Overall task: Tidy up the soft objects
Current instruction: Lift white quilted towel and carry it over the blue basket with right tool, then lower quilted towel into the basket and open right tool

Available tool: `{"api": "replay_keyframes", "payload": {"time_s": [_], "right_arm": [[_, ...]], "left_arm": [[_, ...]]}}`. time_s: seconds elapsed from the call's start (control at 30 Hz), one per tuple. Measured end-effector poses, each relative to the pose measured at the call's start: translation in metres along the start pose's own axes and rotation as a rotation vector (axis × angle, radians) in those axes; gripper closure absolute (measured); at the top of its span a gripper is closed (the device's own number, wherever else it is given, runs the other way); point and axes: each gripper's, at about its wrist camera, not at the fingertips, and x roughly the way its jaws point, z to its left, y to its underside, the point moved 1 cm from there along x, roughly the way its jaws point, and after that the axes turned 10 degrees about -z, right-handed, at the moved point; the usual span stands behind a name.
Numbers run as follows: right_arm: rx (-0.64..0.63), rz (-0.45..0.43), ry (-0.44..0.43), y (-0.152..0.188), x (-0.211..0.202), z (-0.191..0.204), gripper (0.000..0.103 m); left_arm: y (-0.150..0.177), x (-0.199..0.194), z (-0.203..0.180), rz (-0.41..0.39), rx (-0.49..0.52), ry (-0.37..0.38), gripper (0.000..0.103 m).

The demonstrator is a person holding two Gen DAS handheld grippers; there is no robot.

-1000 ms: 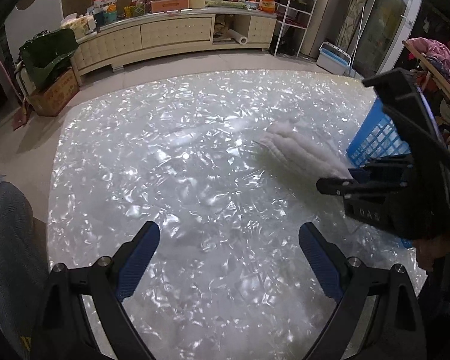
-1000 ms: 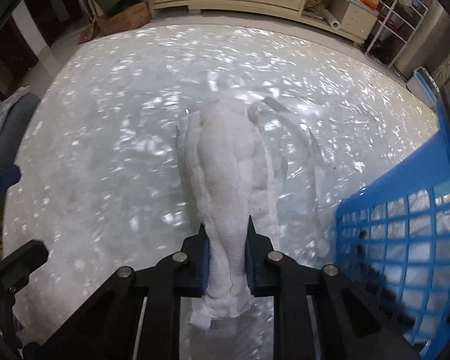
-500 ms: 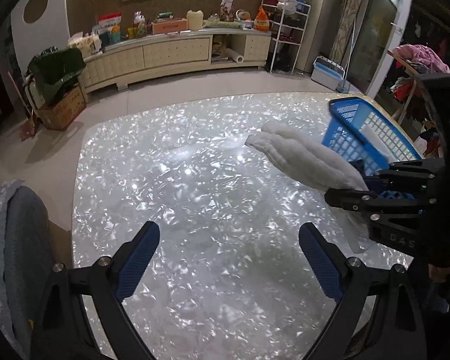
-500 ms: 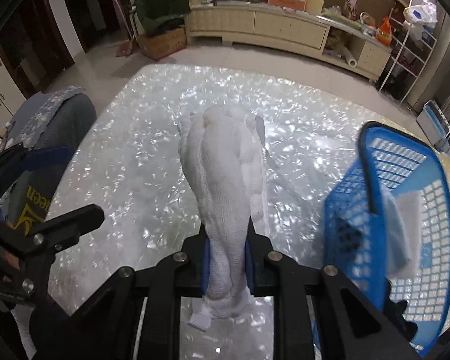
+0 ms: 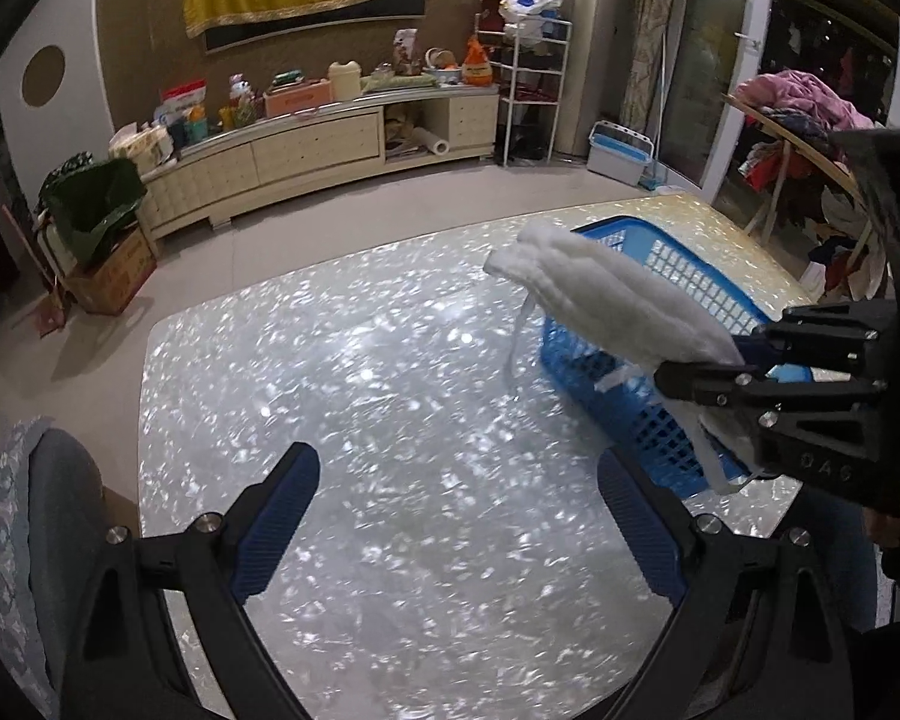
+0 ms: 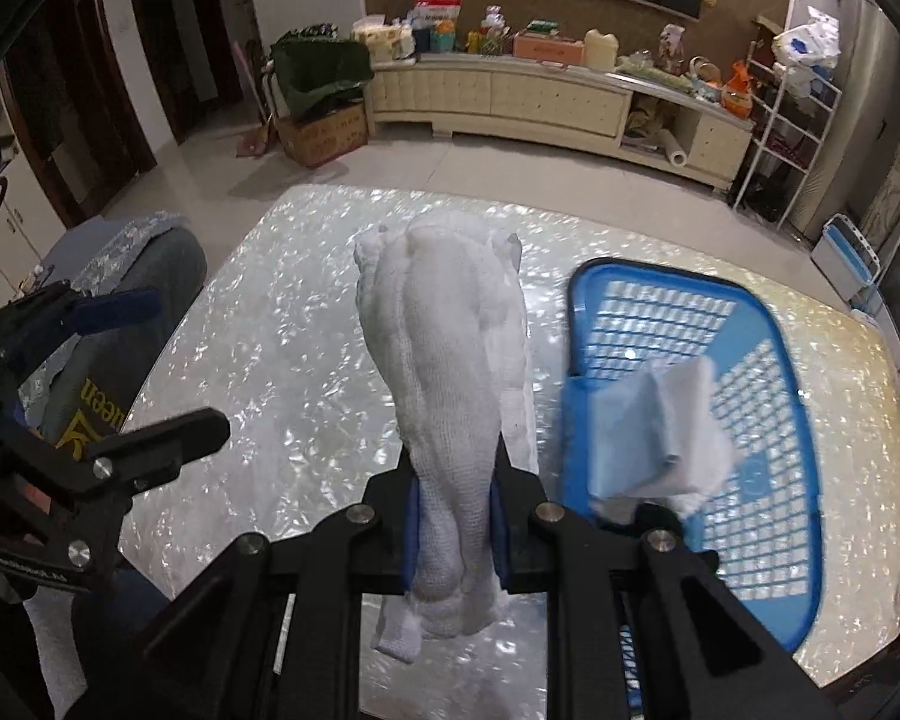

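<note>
Lifted clear of the table (image 6: pixel 282 312) since a second ago, the white cloth (image 6: pixel 450 354) now hangs in the air beside the blue basket (image 6: pixel 768 324), pinched near one end by the right gripper (image 6: pixel 453 531). High carry likely lets it clear the rim, where a folded cloth (image 6: pixel 654 438) already lies. Left gripper (image 5: pixel 459 522) idles over the table, fingers spread, empty.

The white cloth (image 6: pixel 450 360) hides the table (image 6: pixel 282 360) surface directly behind it. In the left wrist view, the cloth and right gripper (image 5: pixel 744 360) cover the blue basket (image 5: pixel 630 408) interior. The folded cloths (image 6: pixel 660 432) inside the basket appear motion-blurred. The sideboard items (image 5: pixel 306 96) are too small to identify.
</note>
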Motion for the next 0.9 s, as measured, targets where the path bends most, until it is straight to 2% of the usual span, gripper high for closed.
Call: {"api": "replay_keyframes", "payload": {"time_s": [0.3,0.6,0.9], "right_arm": [[0.027,-0.050,0.016,0.005,-0.026,-0.044,0.086],[0.029,-0.036,0.060,0.010,-0.026,-0.069,0.086],[0.007,0.022,0.117,0.022,0.005,-0.084,0.085]], "left_arm": [[-0.023,0.018,-0.042,0.013,0.020,0.035,0.010],[-0.040,0.049,-0.076,0.010,0.049,0.074,0.010],[-0.039,0.086,-0.092,0.058,0.063,0.112,0.010]]}}
